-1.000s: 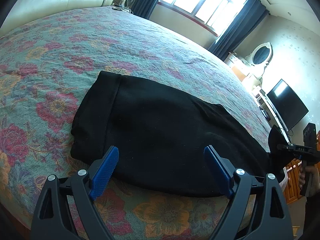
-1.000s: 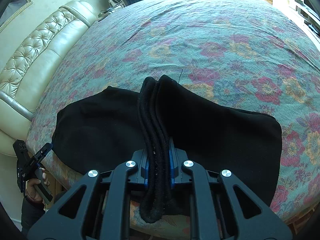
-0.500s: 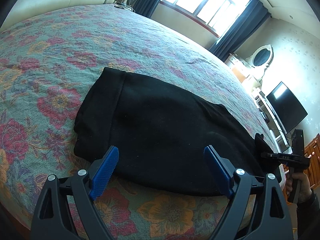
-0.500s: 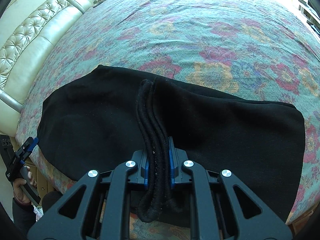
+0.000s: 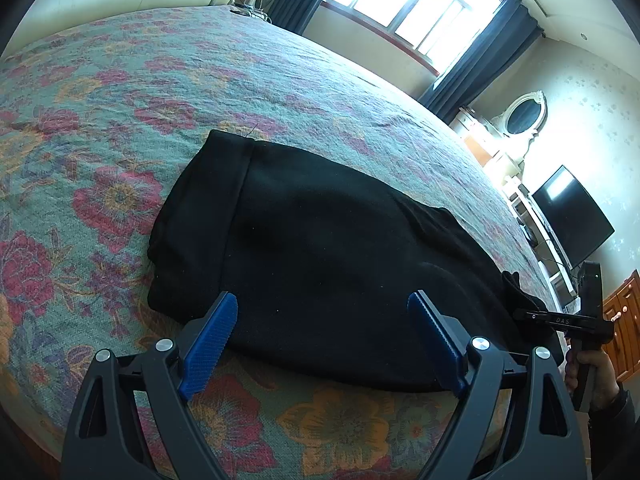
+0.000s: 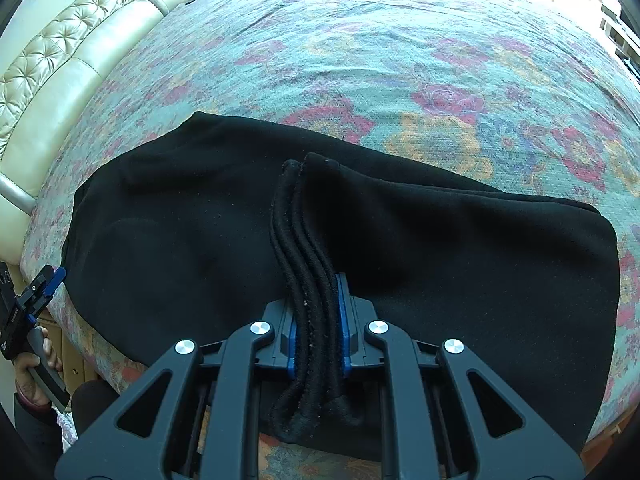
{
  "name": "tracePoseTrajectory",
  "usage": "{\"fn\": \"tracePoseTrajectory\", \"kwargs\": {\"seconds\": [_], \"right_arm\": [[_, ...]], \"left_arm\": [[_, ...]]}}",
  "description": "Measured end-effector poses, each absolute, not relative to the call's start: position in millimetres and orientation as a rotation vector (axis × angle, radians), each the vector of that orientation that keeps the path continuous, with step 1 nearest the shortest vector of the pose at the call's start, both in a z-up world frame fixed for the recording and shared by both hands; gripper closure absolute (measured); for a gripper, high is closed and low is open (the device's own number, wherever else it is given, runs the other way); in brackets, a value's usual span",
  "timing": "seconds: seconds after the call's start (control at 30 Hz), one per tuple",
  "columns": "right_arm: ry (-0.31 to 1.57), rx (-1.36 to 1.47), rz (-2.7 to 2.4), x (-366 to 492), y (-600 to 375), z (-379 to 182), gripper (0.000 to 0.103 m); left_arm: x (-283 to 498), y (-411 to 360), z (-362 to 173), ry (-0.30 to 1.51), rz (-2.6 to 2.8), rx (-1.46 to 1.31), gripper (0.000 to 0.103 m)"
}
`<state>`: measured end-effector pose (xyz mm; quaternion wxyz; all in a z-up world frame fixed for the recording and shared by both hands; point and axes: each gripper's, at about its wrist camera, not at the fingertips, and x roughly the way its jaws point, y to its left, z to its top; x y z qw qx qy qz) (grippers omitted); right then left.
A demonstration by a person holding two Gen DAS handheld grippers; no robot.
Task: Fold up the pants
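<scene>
A: Two claws, one pair of pants (image 5: 328,252). Where do the pants lie?

B: On the bed (image 5: 280,80), near its front edge, spread flat across the floral cover. They are black and look folded over, with a doubled band at the far left end in the left view.

A: And the left claw (image 5: 324,336)?

B: Its blue pads (image 5: 208,344) stand wide apart, gaping, with nothing between them. It hangs at the near edge of the pants; I cannot tell whether the tips touch the cloth.

A: The right claw (image 6: 318,312)?

B: Clamped tight on a bunched edge of the pants (image 6: 304,240). Several thick seams run side by side between its blue pads (image 6: 344,320), and a tail of cloth hangs down behind them. From the grip the fabric rises in a ridge, then falls away to both sides onto the bed (image 6: 400,40).

A: Anything else around?

B: A cream tufted headboard (image 6: 60,60) at the bed's left in the right view. In the left view, a window (image 5: 404,4) with dark curtains (image 5: 480,56), an oval mirror (image 5: 525,117) and a dark TV (image 5: 570,216) by the wall
</scene>
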<state>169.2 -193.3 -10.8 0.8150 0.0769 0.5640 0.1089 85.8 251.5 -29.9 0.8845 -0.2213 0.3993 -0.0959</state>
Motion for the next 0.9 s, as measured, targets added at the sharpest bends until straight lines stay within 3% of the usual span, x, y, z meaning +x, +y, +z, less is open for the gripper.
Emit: {"fn": "tracePoseTrajectory", "kwargs": {"seconds": [0.43,0.63,0.9], "right_arm": [[1.204,0.159,0.242,166,-184,-15,0.077],[1.203,0.181,0.264,162,-179,-14,0.062],[1.184,0.162,0.307,152,-164,-11,0.053]], "left_arm": [[84,252,-32,0.831,-0.202,-0.47,0.017],[85,252,-32,0.831,-0.204,-0.47,0.017],[82,261,-28,0.813,-0.213,-0.522,0.017]]}}
